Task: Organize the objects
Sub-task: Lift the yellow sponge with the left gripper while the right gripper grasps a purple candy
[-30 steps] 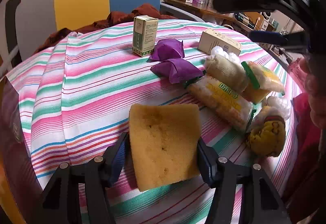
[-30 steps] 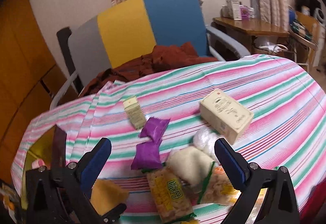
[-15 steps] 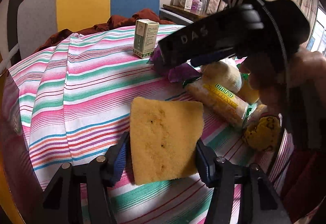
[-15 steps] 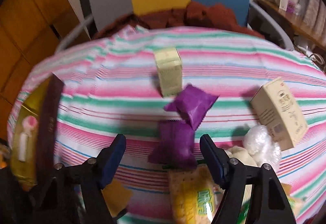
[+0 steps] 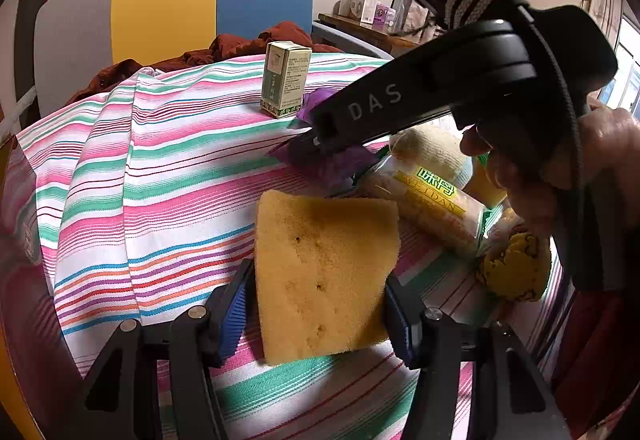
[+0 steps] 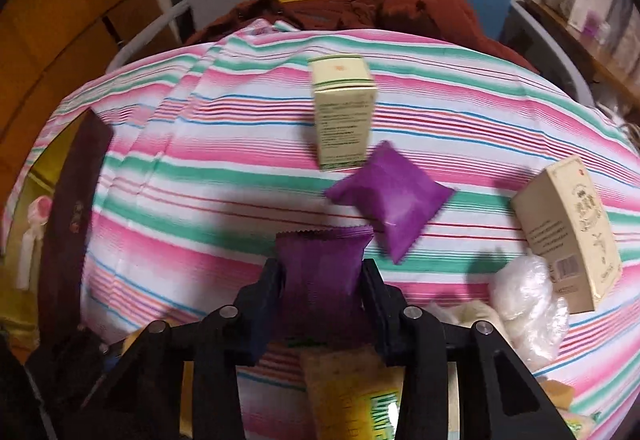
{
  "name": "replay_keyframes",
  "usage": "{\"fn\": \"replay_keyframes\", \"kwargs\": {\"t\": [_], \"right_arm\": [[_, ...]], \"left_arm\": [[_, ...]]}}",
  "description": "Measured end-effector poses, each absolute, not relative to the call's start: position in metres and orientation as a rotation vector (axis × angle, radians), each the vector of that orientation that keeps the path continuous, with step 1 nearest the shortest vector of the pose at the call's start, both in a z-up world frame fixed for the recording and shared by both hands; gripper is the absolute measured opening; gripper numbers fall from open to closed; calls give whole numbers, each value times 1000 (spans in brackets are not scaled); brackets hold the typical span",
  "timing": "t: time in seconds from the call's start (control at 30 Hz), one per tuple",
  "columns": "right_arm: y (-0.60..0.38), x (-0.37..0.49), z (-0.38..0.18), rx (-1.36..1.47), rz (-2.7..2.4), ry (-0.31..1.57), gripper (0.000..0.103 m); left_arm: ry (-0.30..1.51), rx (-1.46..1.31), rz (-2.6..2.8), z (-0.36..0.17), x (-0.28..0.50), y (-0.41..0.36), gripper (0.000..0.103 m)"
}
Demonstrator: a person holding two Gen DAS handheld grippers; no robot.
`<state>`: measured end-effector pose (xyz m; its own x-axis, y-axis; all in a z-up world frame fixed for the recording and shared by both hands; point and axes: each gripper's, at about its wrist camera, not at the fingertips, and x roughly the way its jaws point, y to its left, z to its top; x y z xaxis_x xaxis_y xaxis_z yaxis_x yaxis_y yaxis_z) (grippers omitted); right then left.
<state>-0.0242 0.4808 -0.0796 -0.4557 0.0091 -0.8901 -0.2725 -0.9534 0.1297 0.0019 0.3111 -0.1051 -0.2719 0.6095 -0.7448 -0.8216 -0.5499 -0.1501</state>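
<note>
A crinkle-edged dark purple foil sachet (image 6: 322, 272) was seen clamped between the black fingers of the right gripper (image 6: 322, 290), whose jaws had just been closing onto it, low over the pink, green and white striped tablecloth (image 6: 200, 176). A 2nd purple sachet (image 6: 394, 198) lay just beyond it, touching the foot of an upright pale green carton (image 6: 342, 112). A cream carton (image 6: 568, 232) lay flat to the right, beside a crumpled clear plastic bag (image 6: 528, 304). In the left wrist view, a square yellow sponge (image 5: 322, 276) was held between the blue pads of the left gripper (image 5: 320, 314), with a yellow biscuit packet (image 5: 430, 206) nearby to its right.
</note>
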Motion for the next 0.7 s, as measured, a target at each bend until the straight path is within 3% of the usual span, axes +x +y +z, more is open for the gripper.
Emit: {"fn": "replay_keyframes", "kwargs": {"t": [0.23,0.4,0.7], "right_arm": [[466,-23,-82,-1567,2560,359,40],[461,-30,-82,-1550,2564,293,39],[457,-24,-64,-1462,2633,333,39]], "left_arm": [[380,-963,1959,-106,5,316,59],[418,-950,1965,-100,11,316,53],[343,-876,2016,-51,25,283,52]]}}
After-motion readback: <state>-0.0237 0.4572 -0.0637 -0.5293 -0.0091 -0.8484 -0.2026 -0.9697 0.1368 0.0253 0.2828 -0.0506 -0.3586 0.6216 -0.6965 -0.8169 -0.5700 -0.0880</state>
